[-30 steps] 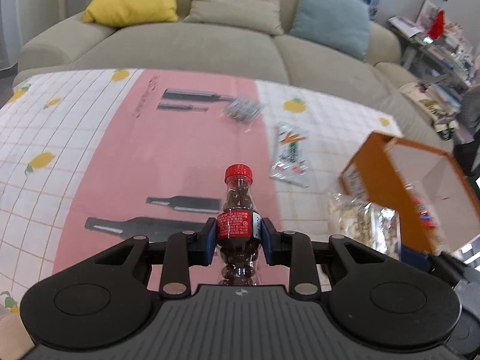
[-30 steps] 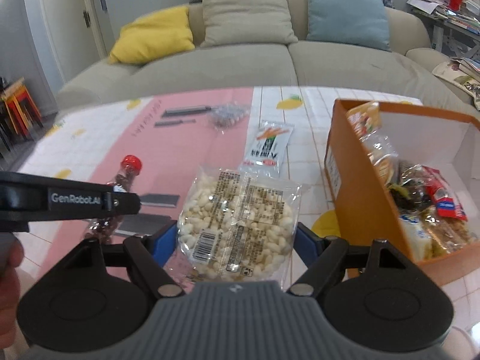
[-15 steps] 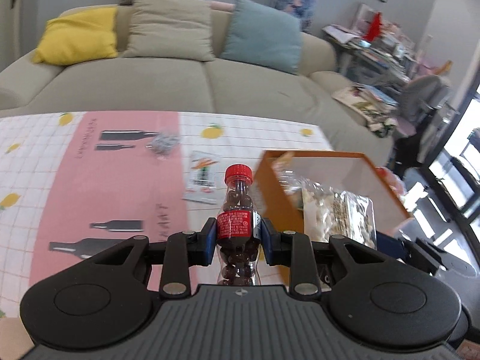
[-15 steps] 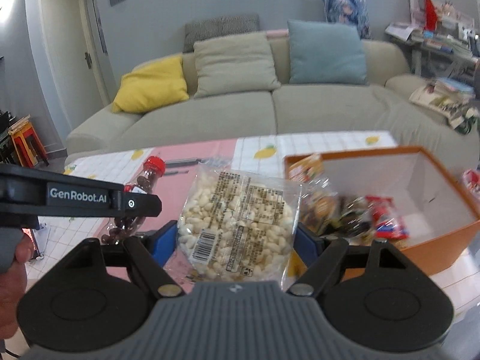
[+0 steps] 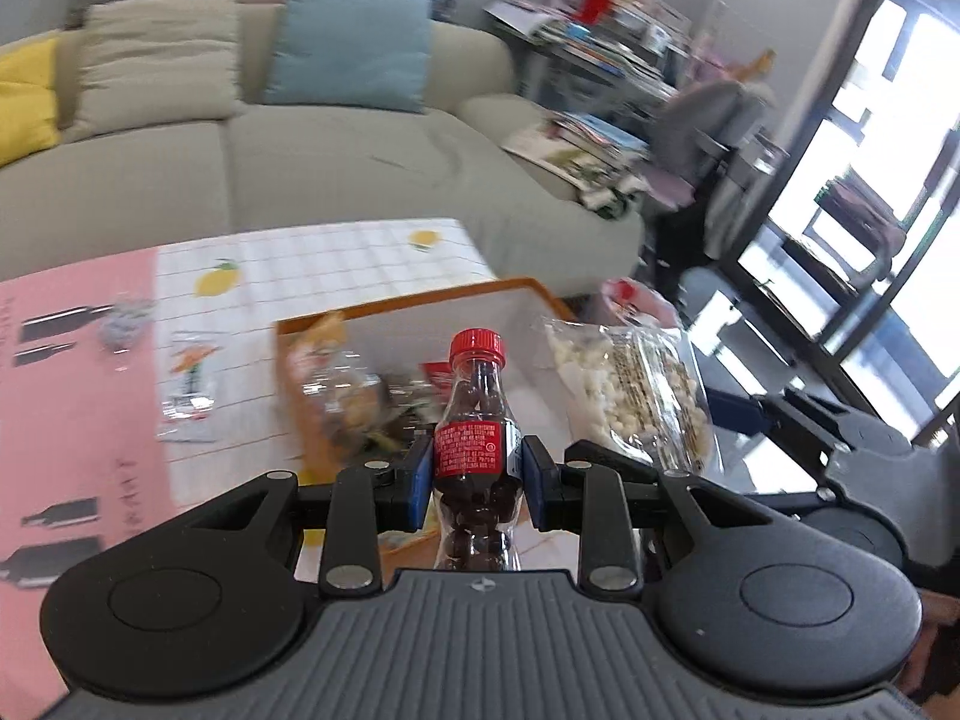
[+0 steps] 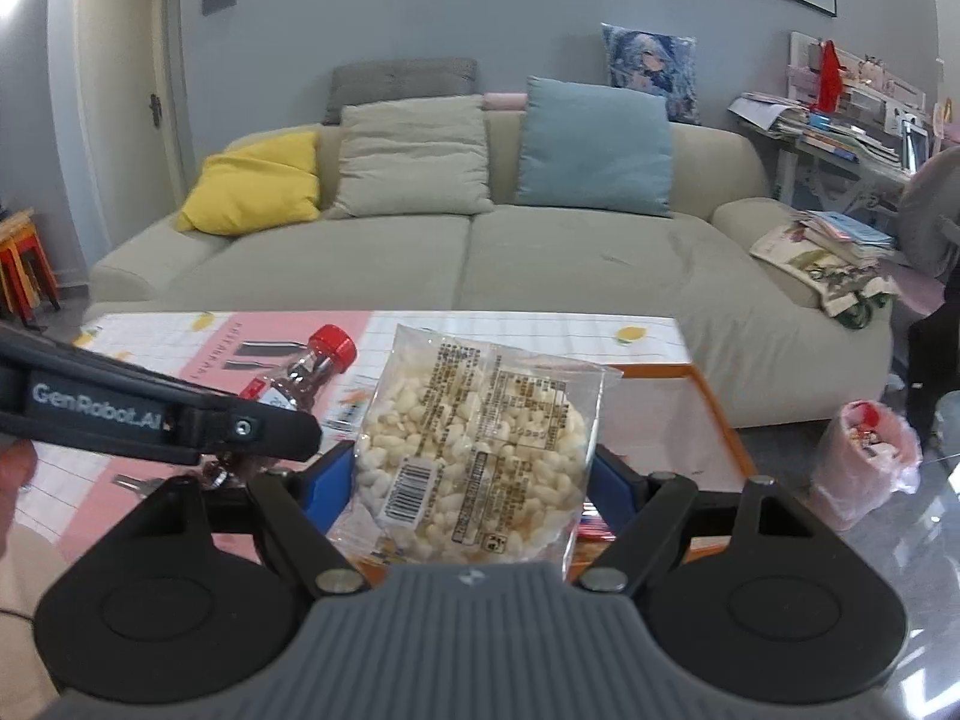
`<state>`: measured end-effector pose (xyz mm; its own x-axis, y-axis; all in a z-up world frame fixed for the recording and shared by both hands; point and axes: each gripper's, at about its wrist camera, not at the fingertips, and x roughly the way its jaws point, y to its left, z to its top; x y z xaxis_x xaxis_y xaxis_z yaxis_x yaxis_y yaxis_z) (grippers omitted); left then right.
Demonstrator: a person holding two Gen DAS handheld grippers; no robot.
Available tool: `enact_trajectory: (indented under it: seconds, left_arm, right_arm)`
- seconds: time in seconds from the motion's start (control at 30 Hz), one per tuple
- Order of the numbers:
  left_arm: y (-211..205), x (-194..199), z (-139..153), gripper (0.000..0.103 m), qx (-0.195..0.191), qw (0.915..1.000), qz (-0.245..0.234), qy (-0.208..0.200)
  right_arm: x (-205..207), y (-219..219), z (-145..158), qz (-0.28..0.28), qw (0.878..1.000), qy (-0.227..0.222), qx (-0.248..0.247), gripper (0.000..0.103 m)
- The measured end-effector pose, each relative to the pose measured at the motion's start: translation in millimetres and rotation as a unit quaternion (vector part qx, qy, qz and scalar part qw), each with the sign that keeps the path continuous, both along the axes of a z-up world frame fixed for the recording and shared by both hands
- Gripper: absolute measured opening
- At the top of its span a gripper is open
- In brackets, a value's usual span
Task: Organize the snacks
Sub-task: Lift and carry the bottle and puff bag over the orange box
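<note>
Step in hand: carry of two snacks toward the box (image 5: 420, 300), both held above the table (image 5: 336, 252).

Left gripper (image 5: 477, 474): clamped on the bottle (image 5: 474, 420) at the label band, pads against both sides. Bottle upright, red cap on top, dark round pieces inside. In the left wrist view, positioned in front of the box opening, apparently over its near edge.

Right gripper (image 6: 465, 480): spread wide and clamped on the bag (image 6: 480, 450) of pale puffed pieces, one pad at each side edge. Bag upright, barcode side toward the camera. In the left wrist view, bag to the right of the bottle, close beside it, at the right side of the box.

Box: orange outside, white inside, open top, on the right part of the table. Already holding several wrapped snacks along its left side; white floor bare toward the far right.

Still on the table, left of the box: a flat packet (image 5: 189, 384) with a carrot print and a small clear packet (image 5: 123, 324) farther left.

Next move, as a judgement:
- Lower both grippers into the box.
- Aim for the bare part of the floor, clear of snacks already inside.
- Keep the two grippers from colliding; very little room between them.
- Release only once each snack rests on something.
- Expect the bottle to topple if released upright on loose packets.
</note>
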<state>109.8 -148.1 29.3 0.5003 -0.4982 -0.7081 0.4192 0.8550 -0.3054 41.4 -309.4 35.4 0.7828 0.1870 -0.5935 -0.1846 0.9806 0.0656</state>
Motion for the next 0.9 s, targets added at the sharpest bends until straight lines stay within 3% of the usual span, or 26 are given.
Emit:
enact_trajectory:
  seconds: [0.13, 0.4, 0.67, 0.9]
  left_arm:
    - [-27.7, 21.2, -6.6, 0.034, -0.003, 0.9992, -0.028, 0.029]
    - [-63.5, 60.0, -28.6, 0.034, 0.029, 0.9962, -0.060, 0.055]
    - [-73.1, 111.9, -60.1, 0.034, 0.050, 0.9936, -0.059, 0.082]
    - [-78.5, 138.1, -93.2, 0.034, 0.058, 0.9893, -0.057, 0.121]
  right_arm:
    - [13.5, -30.2, -1.3, -0.011, 0.999, 0.011, -0.033, 0.078]
    - [56.1, -73.2, -23.6, -0.013, 0.995, 0.062, -0.071, 0.078]
    - [121.5, -103.0, -61.8, -0.006, 0.985, 0.143, -0.099, 0.078]
    - [174.5, -96.7, -103.4, 0.033, 0.970, 0.220, -0.103, 0.078]
